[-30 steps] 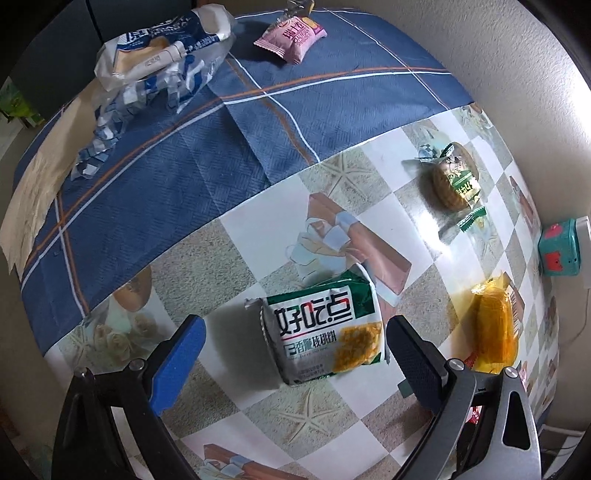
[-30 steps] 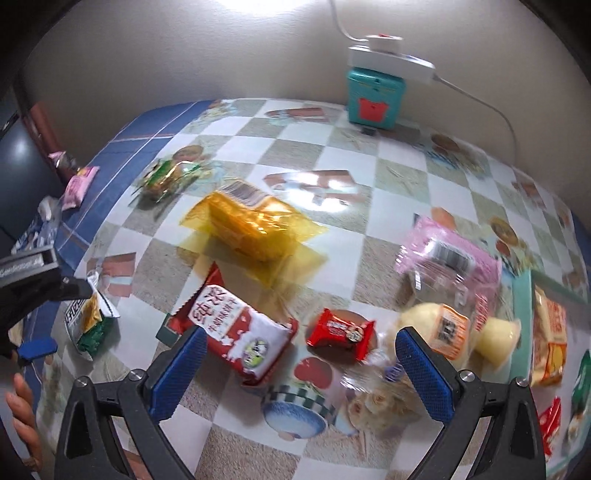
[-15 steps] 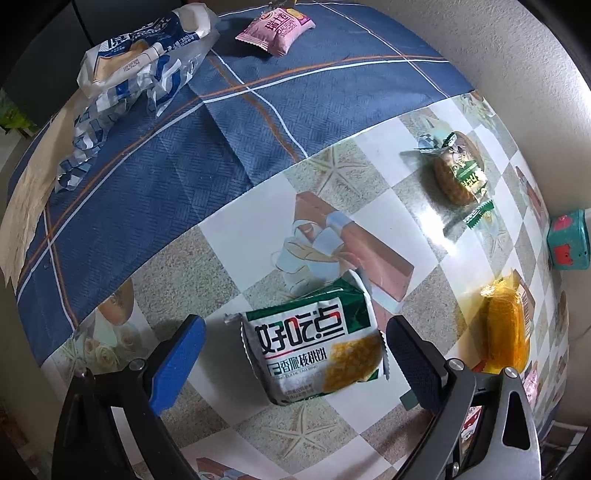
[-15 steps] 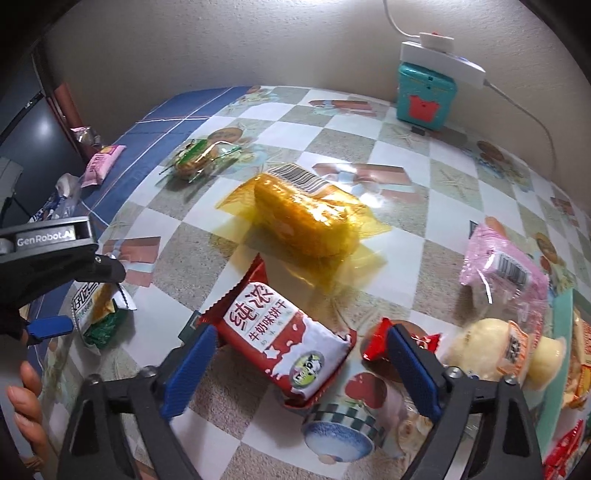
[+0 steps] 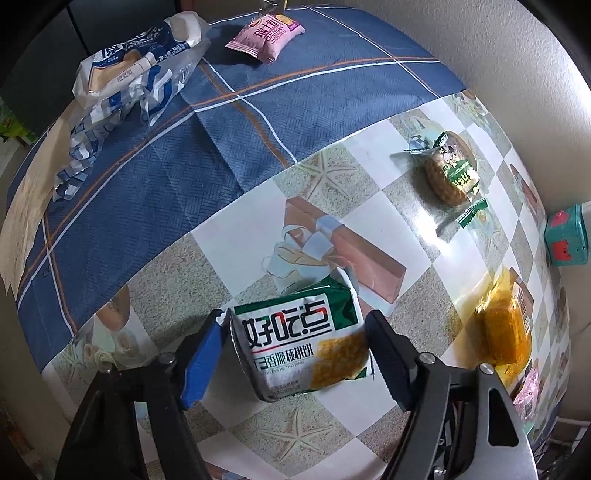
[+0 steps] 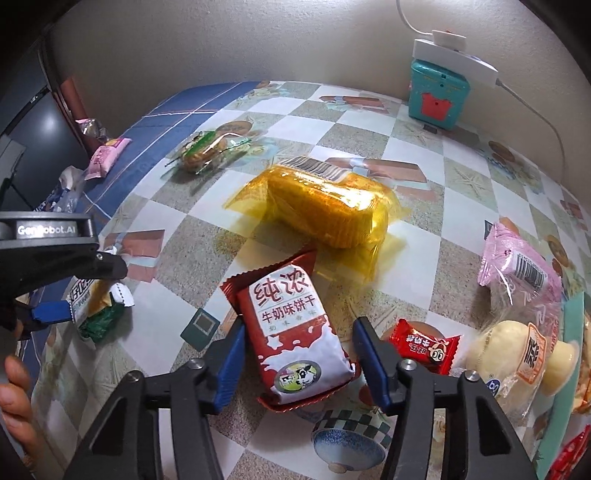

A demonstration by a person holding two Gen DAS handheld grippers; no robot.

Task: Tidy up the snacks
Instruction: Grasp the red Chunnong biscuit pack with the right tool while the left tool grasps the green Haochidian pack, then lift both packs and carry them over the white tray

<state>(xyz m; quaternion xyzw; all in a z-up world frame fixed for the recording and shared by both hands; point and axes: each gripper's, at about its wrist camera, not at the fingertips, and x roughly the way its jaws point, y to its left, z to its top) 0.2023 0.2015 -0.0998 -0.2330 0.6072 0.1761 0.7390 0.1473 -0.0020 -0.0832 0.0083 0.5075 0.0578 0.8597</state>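
Note:
My left gripper (image 5: 295,332) has its jaws closed against both sides of a green and white biscuit pack (image 5: 301,345) on the checkered table. The same pack shows in the right wrist view (image 6: 94,306), between the left gripper's fingers. My right gripper (image 6: 299,350) straddles a red and white milk biscuit pack (image 6: 295,339), with its blue pads close to or touching the sides; contact is unclear.
A yellow wrapped cake (image 6: 328,210), a round cookie pack (image 5: 448,173), a pink packet (image 5: 267,33) and a blue-white bag (image 5: 136,70) lie around. A small red candy (image 6: 424,347), a pale bun pack (image 6: 524,350) and a teal box (image 6: 437,94) are at the right.
Both grippers have closed in from wide open. The left one now pinches the green pack. The right one moved left and forward onto the red pack.

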